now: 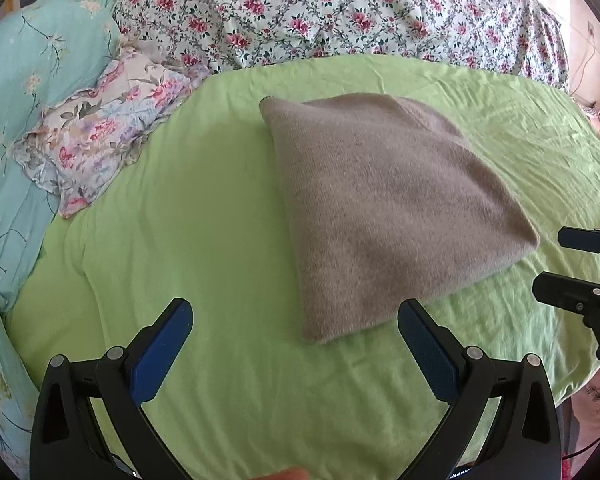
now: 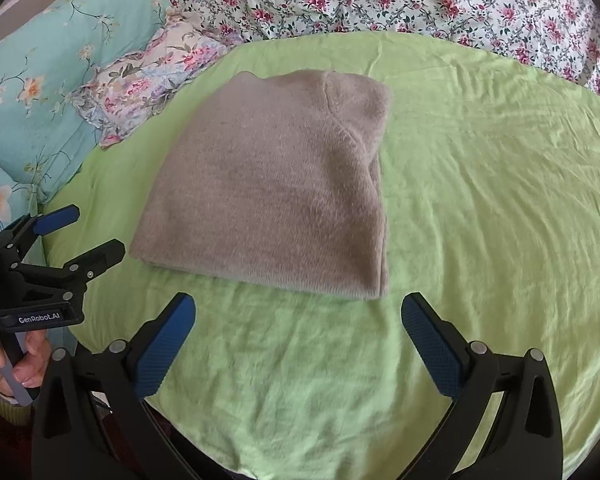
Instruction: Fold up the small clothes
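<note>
A taupe knitted garment (image 1: 384, 208) lies folded into a compact, roughly square stack on the green sheet (image 1: 204, 208); the right wrist view shows it (image 2: 268, 192) with a curved seam near its far right corner. My left gripper (image 1: 296, 320) hovers open just short of the garment's near corner, its blue pads (image 1: 160, 356) empty. My right gripper (image 2: 298, 316) is open too, held just in front of the garment's near edge, touching nothing. Each gripper appears in the other's view: the right one (image 1: 556, 264) at the far right, the left one (image 2: 88, 236) at the left, held by a hand (image 2: 16, 364).
A floral pillow (image 1: 100, 136) lies left of the garment beside turquoise bedding (image 1: 24, 92). A pink-flowered quilt (image 1: 320, 12) is bunched along the far side. The green sheet's near edge (image 2: 204, 440) drops off below the grippers; wrinkled open sheet (image 2: 500, 200) stretches to the right.
</note>
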Action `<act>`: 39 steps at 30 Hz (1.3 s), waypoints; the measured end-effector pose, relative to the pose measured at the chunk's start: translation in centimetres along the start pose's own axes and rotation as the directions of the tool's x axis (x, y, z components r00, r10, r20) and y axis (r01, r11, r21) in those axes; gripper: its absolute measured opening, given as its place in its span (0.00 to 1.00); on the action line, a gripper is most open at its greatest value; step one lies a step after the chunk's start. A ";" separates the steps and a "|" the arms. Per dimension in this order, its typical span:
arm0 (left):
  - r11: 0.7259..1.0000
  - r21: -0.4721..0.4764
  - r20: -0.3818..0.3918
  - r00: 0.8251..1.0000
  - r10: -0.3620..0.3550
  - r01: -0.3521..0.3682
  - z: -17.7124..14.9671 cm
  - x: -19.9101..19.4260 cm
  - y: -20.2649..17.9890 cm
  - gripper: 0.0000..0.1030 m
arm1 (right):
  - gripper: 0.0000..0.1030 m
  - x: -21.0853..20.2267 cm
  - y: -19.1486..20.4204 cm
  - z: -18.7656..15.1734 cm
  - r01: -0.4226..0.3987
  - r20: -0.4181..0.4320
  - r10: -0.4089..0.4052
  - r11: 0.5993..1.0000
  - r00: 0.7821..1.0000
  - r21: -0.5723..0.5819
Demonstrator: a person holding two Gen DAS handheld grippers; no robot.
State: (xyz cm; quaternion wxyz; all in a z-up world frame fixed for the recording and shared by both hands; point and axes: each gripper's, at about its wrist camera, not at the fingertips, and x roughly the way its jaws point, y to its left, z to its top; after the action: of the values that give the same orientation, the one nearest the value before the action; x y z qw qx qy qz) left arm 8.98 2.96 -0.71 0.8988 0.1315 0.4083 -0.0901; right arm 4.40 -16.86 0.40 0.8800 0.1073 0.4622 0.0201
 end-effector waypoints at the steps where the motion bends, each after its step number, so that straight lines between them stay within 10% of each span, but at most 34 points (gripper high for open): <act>1: 1.000 -0.004 0.001 1.000 0.002 -0.002 0.1 0.0 0.0 1.00 | 1.00 0.1 0.0 0.1 -0.001 0.000 0.001 1.000 1.000 0.000; 39: 0.994 -0.106 0.043 0.998 0.046 -0.041 3.6 1.5 1.3 1.00 | 1.00 2.1 0.0 5.6 -0.039 0.014 0.039 0.999 0.999 0.022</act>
State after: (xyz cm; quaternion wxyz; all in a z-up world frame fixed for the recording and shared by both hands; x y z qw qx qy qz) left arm 12.81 2.97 0.64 0.9152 0.0909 0.3891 -0.0517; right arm 10.23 -17.50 1.77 0.8814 0.1263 0.4541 0.0314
